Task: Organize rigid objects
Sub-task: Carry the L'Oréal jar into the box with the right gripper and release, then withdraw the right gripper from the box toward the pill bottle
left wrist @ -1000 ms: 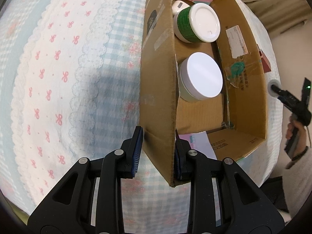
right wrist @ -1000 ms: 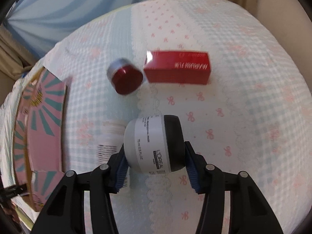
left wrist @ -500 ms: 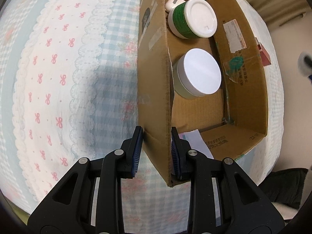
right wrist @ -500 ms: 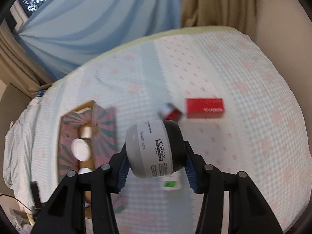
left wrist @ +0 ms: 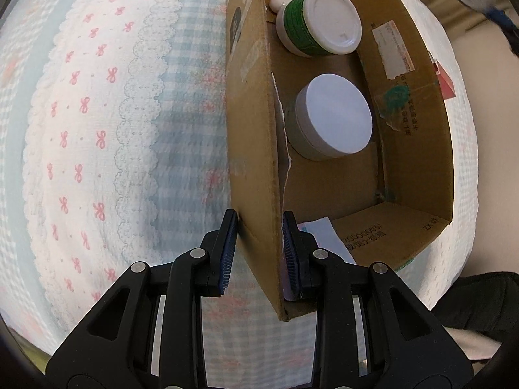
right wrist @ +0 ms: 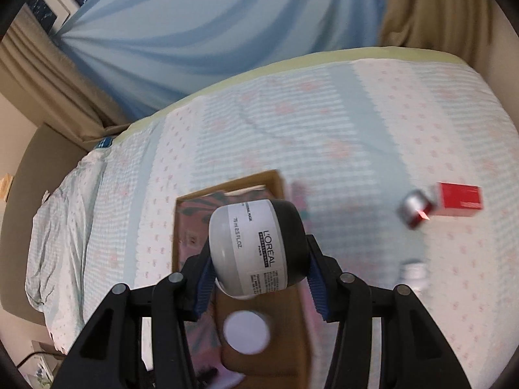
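Left tongs (left wrist: 258,253) clamped on near wall of cardboard box (left wrist: 253,149) on the bed (left wrist: 97,123), right tongs (right wrist: 259,278) clamped on L'Oréal jar (right wrist: 256,249) above that box, green-labelled tub (left wrist: 319,26) and white-lidded jar (left wrist: 334,120) inside.

**Camera positions**

Left wrist: close, looking down along its fingers at the cardboard box (left wrist: 402,123) wall and interior. Right wrist: higher, farther, looking down over the bed (right wrist: 373,123). Shared: the box (right wrist: 259,340) and bedspread.
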`<move>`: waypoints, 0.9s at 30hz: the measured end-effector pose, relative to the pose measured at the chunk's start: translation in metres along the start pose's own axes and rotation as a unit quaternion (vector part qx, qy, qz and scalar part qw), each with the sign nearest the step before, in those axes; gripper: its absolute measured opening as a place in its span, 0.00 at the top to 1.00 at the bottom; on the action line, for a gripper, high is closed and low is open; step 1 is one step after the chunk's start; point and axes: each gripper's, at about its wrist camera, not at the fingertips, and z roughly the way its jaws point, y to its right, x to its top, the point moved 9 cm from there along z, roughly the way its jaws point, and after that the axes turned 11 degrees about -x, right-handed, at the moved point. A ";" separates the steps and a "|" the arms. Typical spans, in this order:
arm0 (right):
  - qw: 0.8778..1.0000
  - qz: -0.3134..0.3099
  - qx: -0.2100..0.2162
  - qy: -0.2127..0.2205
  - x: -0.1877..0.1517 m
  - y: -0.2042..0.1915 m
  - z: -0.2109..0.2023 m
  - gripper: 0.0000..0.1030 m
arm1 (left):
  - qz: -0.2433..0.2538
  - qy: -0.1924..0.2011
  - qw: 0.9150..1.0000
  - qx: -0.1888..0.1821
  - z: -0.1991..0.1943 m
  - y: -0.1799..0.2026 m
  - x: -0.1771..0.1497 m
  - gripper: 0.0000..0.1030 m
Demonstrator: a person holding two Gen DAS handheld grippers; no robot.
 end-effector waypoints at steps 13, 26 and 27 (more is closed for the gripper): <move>0.997 -0.034 -0.054 -0.032 -0.004 -0.035 0.095 0.55 | -0.013 0.010 1.000 -0.021 -0.006 -0.010 0.000 0.76; 0.997 -0.055 -0.050 -0.036 -0.005 -0.049 0.100 0.00 | -0.009 0.010 1.000 -0.025 -0.006 -0.008 -0.004 0.76; 0.997 -0.054 -0.046 -0.035 -0.006 -0.050 0.098 0.00 | -0.008 0.011 1.000 -0.024 -0.006 -0.008 -0.004 0.76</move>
